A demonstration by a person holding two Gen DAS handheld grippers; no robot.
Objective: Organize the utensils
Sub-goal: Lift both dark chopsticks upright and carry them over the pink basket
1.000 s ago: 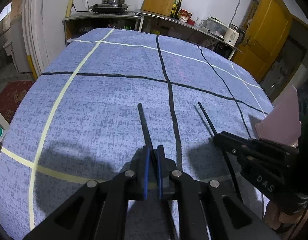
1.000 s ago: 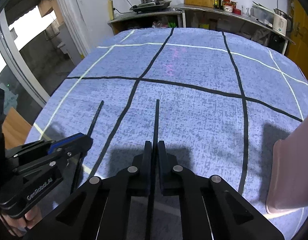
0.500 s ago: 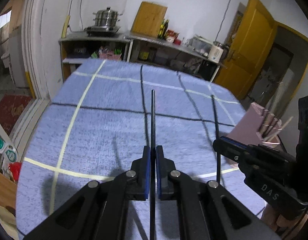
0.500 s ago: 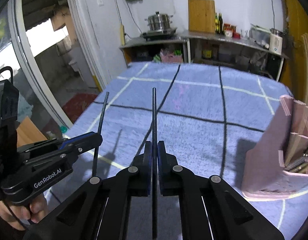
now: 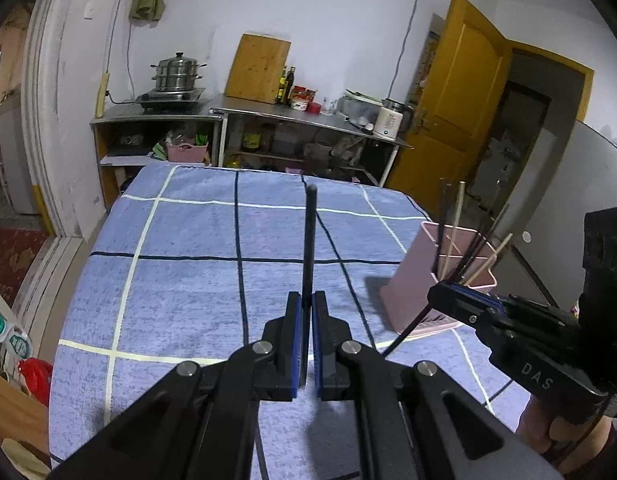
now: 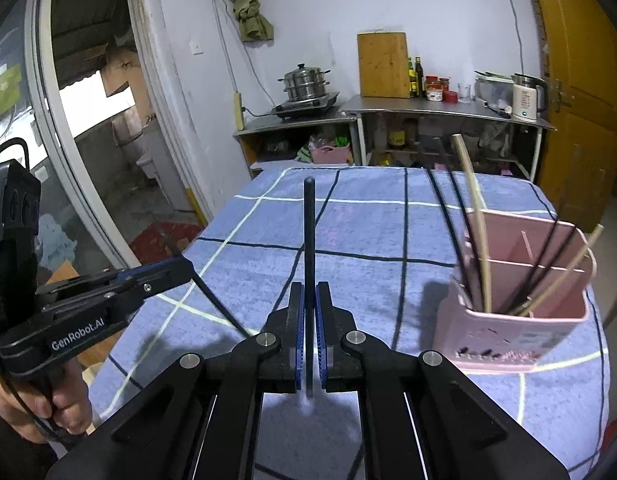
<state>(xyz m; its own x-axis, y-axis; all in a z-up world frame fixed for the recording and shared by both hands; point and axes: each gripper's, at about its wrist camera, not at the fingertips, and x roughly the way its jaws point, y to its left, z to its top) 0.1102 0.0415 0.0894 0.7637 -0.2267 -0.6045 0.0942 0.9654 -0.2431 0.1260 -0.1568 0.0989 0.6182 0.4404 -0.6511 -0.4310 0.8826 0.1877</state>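
Observation:
My left gripper [image 5: 306,300] is shut on a black chopstick [image 5: 309,240] that sticks out forward, held above the table. My right gripper [image 6: 309,292] is shut on a second black chopstick [image 6: 309,232], also raised. A pink divided holder [image 6: 520,320] stands on the right side of the table with several black and wooden chopsticks leaning in it; it also shows in the left wrist view [image 5: 424,280]. The right gripper [image 5: 440,294] appears in the left view in front of the holder, and the left gripper [image 6: 180,270] appears at the left of the right view.
A blue cloth with black and pale grid lines [image 5: 188,280] covers the table. Metal counters with a steamer pot [image 5: 176,76], cutting board and kettle stand behind. A yellow door [image 5: 460,100] is at the right, a glass doorway [image 6: 68,160] at the left.
Both grippers have lifted their chopsticks off the cloth and tilted up. The pink holder has come into full view at the right.

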